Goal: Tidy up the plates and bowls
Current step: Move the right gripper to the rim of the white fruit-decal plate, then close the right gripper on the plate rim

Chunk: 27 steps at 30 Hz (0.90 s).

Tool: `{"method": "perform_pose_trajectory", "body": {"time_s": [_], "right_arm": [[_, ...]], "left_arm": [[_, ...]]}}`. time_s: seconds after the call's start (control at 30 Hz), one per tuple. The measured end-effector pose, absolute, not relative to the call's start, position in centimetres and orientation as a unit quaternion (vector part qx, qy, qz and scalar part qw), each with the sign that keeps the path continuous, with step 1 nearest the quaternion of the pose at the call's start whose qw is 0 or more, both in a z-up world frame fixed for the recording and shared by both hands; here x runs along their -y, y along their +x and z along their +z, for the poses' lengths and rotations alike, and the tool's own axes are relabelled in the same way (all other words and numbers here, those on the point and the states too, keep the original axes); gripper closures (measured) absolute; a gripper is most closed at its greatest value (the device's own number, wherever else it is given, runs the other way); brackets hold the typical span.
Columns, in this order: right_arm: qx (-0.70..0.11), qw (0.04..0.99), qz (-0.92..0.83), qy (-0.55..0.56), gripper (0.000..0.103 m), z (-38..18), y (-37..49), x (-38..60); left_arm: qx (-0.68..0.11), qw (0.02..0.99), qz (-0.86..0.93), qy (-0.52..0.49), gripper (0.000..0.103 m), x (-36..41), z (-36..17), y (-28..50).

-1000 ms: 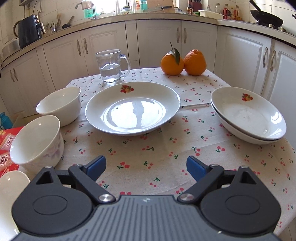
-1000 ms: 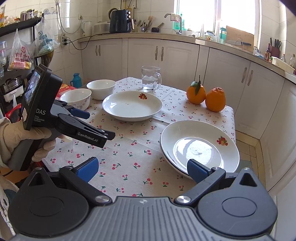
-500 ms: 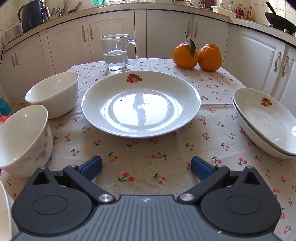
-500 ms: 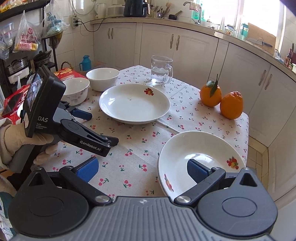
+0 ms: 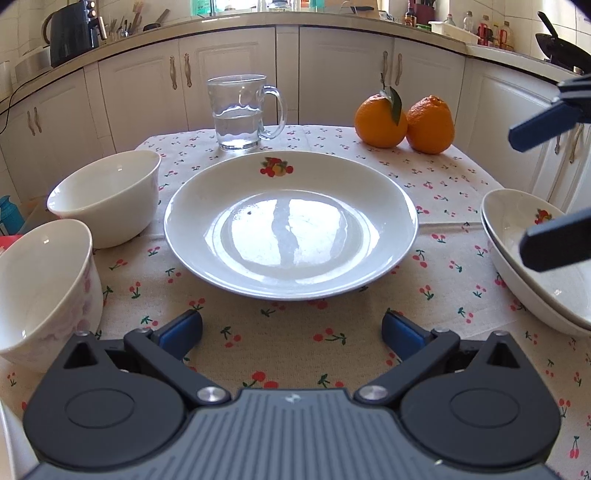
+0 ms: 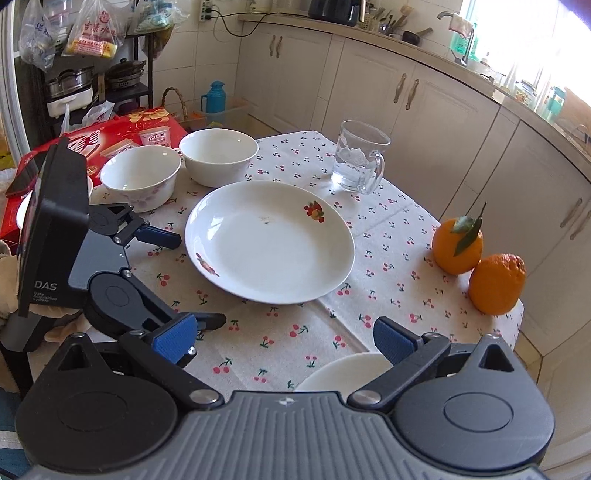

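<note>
Ahead of the left claw [image 5: 291, 328], jaws wide apart and empty: one plate [image 5: 291, 225]; two bowls [image 5: 105, 197] to its left, two stacked plates [image 5: 535, 254] right. Right claw [image 6: 284, 338] also apart, empty; two oranges [image 6: 457, 245], one mug [image 6: 357, 162] beyond. The left claw's body reads "DAS".

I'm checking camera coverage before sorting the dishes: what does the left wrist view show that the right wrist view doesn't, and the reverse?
Only the left wrist view shows the stacked plates at the table's right edge in full, and a black pan on the counter.

Only the right wrist view shows the red box, the teal flask and the hanging bags.

Both show the large plate, two bowls, the glass mug and the oranges.
</note>
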State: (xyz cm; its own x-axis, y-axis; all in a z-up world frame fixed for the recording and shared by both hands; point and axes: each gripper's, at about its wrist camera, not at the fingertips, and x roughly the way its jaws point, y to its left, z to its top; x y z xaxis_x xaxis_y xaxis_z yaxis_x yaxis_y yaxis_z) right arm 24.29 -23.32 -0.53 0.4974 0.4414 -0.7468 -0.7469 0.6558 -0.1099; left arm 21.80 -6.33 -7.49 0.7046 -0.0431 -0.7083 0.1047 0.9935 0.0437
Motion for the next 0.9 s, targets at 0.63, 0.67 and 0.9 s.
{"method": "perform_pose_trajectory", "body": {"time_s": [0.63, 0.67, 0.9], "right_arm": [[-0.410, 0.762, 0.446, -0.230, 0.000, -3.9, 36.4, 18.1], [-0.413, 0.759, 0.449, -0.229, 0.000, -4.2, 37.0, 18.0], [-0.432, 0.746, 0.464, -0.205, 0.003, -5.5, 41.1, 17.0]], "left_arm": [[-0.370, 0.927, -0.046, 0.040, 0.002, 6.2, -7.6, 22.1], [-0.369, 0.927, -0.050, 0.040, 0.003, 6.2, -7.6, 22.2], [-0.363, 0.929, -0.057, 0.043, 0.009, 6.0, -7.5, 21.9]]}}
